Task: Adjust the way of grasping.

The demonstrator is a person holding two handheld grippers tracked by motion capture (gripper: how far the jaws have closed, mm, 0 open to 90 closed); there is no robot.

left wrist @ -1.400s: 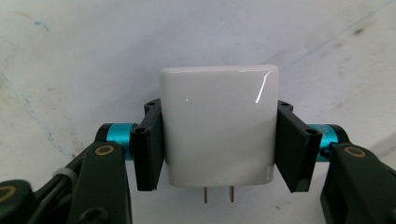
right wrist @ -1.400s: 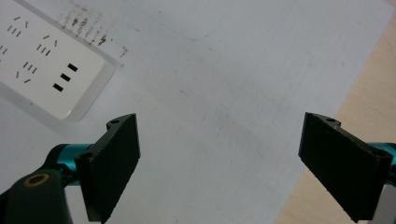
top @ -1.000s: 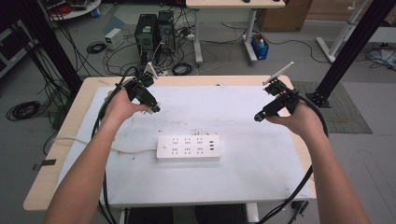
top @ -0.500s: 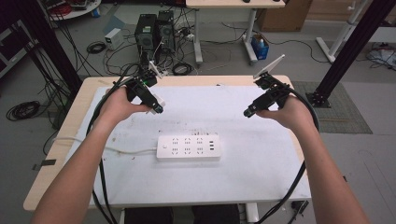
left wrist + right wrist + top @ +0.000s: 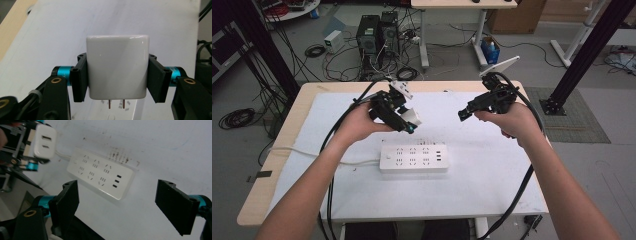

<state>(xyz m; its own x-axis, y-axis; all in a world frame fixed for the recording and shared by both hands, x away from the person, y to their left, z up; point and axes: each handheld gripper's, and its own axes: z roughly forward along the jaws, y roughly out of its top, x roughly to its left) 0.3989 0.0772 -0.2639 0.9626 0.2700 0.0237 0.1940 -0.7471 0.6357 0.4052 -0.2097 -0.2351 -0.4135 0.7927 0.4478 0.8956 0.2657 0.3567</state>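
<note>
- White-topped counter (image 5: 492, 185) mid-frame, power strip (image 5: 413, 158) at its centre.
- Left tool (image 5: 404, 121) clamps a white charger (image 5: 117, 66), prongs exposed: picked up, apparently unplugged yet.
- Right tool (image 5: 464, 114) wide open, empty.

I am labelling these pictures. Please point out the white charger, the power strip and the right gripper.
white charger (image 5: 117, 67): left gripper view, front face of its body.
power strip (image 5: 413, 158): high view, top face among the sockets.
right gripper (image 5: 117, 207): right gripper view, midway between its open jaws.
</note>
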